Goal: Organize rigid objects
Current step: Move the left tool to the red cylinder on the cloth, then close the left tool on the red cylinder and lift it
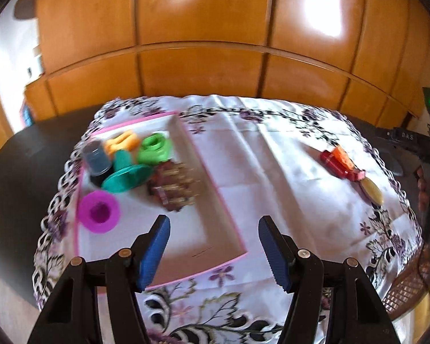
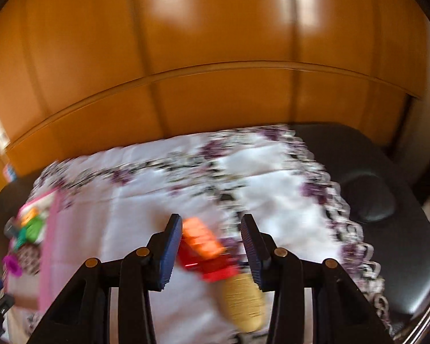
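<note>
Pink-rimmed tray (image 1: pixel 215 189) already held 6 toys. Well right of that tray, 3 pieces lay unsorted on the cloth: orange (image 2: pixel 202 236), red (image 2: pixel 212 266), yellow (image 2: pixel 242 304). Both the left hand-held gripper (image 1: pixel 213 253) and the right hand-held gripper (image 2: pixel 210 253) stood open, gripping nothing.
</note>
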`<state>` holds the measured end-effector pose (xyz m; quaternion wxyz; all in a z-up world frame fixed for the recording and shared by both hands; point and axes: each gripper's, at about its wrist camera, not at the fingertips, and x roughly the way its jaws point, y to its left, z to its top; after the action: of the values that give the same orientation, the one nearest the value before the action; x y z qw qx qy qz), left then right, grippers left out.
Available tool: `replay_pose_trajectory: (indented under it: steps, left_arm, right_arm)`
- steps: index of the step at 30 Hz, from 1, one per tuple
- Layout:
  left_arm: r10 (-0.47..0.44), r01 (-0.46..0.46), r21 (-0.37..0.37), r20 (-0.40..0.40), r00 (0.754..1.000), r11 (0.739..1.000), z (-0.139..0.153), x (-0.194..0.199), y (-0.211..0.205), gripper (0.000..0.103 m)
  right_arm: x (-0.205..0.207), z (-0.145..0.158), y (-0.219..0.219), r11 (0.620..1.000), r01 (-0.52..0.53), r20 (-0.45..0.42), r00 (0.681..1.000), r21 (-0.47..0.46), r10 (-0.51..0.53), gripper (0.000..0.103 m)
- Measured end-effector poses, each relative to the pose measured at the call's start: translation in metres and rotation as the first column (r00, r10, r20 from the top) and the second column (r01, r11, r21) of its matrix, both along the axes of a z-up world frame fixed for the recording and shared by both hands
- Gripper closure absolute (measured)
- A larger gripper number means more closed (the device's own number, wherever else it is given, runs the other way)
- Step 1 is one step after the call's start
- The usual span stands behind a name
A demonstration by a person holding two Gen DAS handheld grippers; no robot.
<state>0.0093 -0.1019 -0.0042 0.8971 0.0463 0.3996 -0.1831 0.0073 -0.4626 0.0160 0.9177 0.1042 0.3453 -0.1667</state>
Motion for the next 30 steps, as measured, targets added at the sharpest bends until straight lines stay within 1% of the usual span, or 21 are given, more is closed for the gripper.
replay_pose_trajectory:
  steps: [1,4,6,8,10,13,18,20,21,24,30]
  left_arm:
    - [-0.014,0.014,0.001,-0.002,1.0,1.0,0.0,0.001,-0.005,0.038]
    - [-0.058,0.058,0.008,-0.019,0.998,0.998,-0.002,0.006,-0.023,0.038]
    - [-0.08,0.081,0.0,-0.061,0.995,0.997,-0.006,0.013,-0.036,0.038]
    - [-0.099,0.098,-0.011,-0.095,0.991,0.995,-0.01,0.018,-0.048,0.038]
    - [-0.147,0.146,-0.023,-0.121,0.982,0.989,-0.013,0.022,-0.064,0.038]
    - [-0.217,0.213,-0.041,-0.169,0.961,0.976,-0.02,0.028,-0.088,0.038]
    - [-0.259,0.256,-0.046,-0.245,0.934,0.966,-0.04,0.041,-0.121,0.04]
    - [-0.266,0.263,-0.052,-0.279,0.923,0.964,-0.046,0.047,-0.133,0.047]
    - [-0.278,0.275,-0.05,-0.286,0.917,0.96,-0.046,0.048,-0.141,0.054]
    - [-0.315,0.309,-0.066,-0.285,0.905,0.949,-0.042,0.053,-0.159,0.054]
    - [-0.372,0.362,-0.089,-0.289,0.882,0.928,-0.035,0.082,-0.215,0.053]
  right_arm:
    - [-0.004,-0.003,-0.01,0.999,0.04,0.004,0.999,0.023,-0.04,0.059]
    - [-0.017,-0.013,-0.043,0.976,0.135,0.026,0.99,0.171,-0.141,0.059]
    - [-0.023,-0.013,-0.054,0.962,0.15,0.056,0.984,0.227,-0.167,0.059]
    - [-0.026,-0.013,-0.058,0.954,0.16,0.061,0.982,0.252,-0.181,0.059]
    - [-0.027,-0.013,-0.061,0.946,0.158,0.068,0.981,0.282,-0.184,0.059]
    - [-0.028,-0.014,-0.062,0.941,0.155,0.076,0.98,0.301,-0.186,0.059]
    - [-0.029,-0.019,-0.068,0.92,0.159,0.073,0.978,0.357,-0.197,0.058]
    - [-0.029,-0.02,-0.069,0.917,0.156,0.072,0.978,0.366,-0.195,0.058]
    - [-0.028,-0.02,-0.068,0.917,0.153,0.073,0.979,0.367,-0.193,0.058]
    - [-0.027,-0.021,-0.067,0.918,0.141,0.075,0.981,0.372,-0.18,0.058]
    - [-0.026,-0.022,-0.069,0.911,0.137,0.074,0.981,0.388,-0.179,0.058]
